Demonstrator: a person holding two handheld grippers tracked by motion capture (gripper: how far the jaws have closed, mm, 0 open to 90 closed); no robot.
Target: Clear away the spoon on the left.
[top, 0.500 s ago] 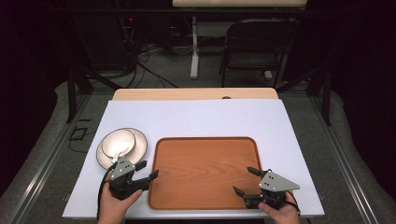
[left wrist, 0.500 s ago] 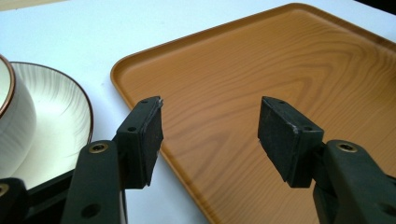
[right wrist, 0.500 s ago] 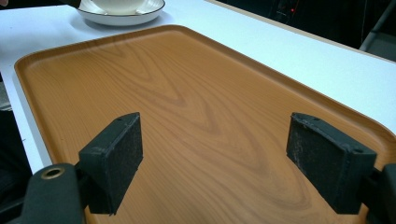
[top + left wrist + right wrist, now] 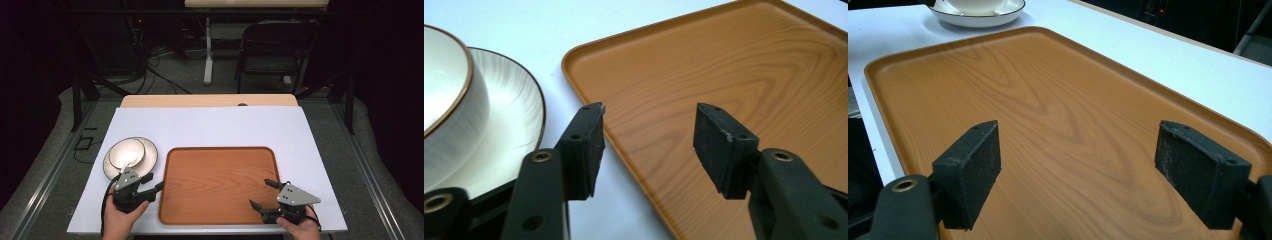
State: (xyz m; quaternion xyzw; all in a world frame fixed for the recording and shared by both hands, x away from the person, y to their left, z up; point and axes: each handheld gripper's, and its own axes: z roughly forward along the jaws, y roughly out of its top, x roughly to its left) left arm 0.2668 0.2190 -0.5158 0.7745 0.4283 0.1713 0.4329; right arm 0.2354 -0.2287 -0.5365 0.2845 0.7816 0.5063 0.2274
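Two pairs of tongs sat low at the near edge of the desk (image 4: 210,125), one in each of your hands. Your left tongs (image 4: 151,184) were spread wide with nothing between them, straddling the near left rim of the wooden tray (image 4: 220,182); the right tongs (image 4: 263,194) were equally wide apart and empty, hovering over the tray's near right corner. Your hands were cut off by the bottom of the high view, and your left tongs covered the near edge of the plate (image 4: 150,155). The bowl (image 4: 127,153) stood on that plate, just left of the tray. In the left gripper view the bowl (image 4: 446,95) and plate (image 4: 516,125) ran off the frame. A white sheet covered the desk, with bare wood showing along its far edge. Beyond it the room was dark: a folding chair (image 4: 272,47), tangled cables (image 4: 155,60) on grey floor, hard to make out.
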